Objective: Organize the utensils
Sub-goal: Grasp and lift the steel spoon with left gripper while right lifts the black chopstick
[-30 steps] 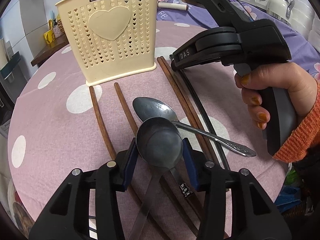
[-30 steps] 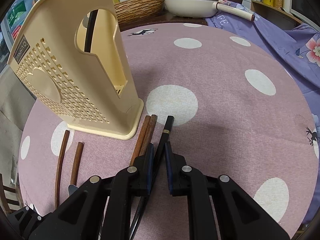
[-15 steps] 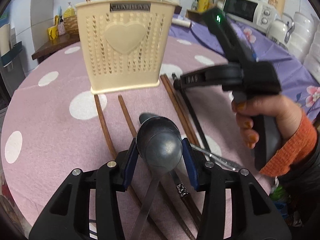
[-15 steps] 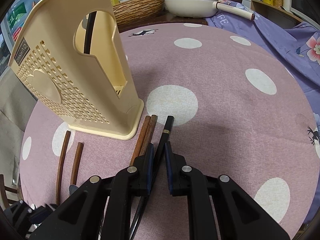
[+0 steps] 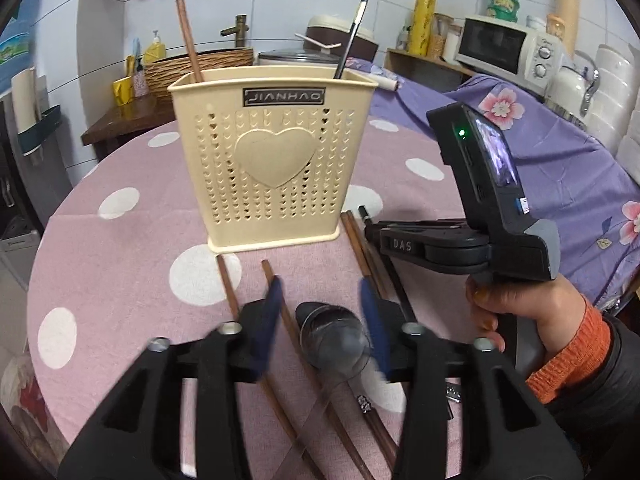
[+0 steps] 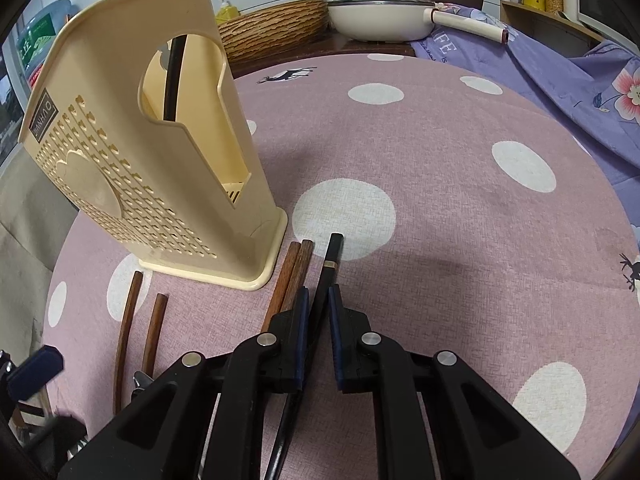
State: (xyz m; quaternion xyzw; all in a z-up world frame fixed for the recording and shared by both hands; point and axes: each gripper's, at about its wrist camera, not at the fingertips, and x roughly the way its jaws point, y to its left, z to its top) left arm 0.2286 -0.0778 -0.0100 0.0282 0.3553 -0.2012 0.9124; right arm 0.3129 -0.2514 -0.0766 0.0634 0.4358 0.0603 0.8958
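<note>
A cream perforated utensil holder [image 5: 274,156] stands on the pink dotted table [image 5: 120,240], also in the right wrist view [image 6: 132,160], with a brown chopstick [image 5: 188,36] and a black one [image 5: 352,36] in it. My left gripper [image 5: 320,308] is blurred and lifted, its jaws apart; a steel spoon [image 5: 334,340] lies between and below them. My right gripper [image 6: 318,300] is shut on a black chopstick [image 6: 330,256] lying on the table, beside a brown pair [image 6: 294,272].
Two more brown chopsticks [image 5: 228,284] lie in front of the holder, also in the right wrist view [image 6: 128,320]. A second spoon lies under the first. A pan [image 6: 380,16] and a wicker basket [image 6: 272,28] stand behind the table; a purple cloth [image 6: 560,72] lies to the right.
My left gripper has opened, tilted up and let go of the spoon, which now lies lower between the jaws. My right gripper has stayed shut on the black chopstick.
</note>
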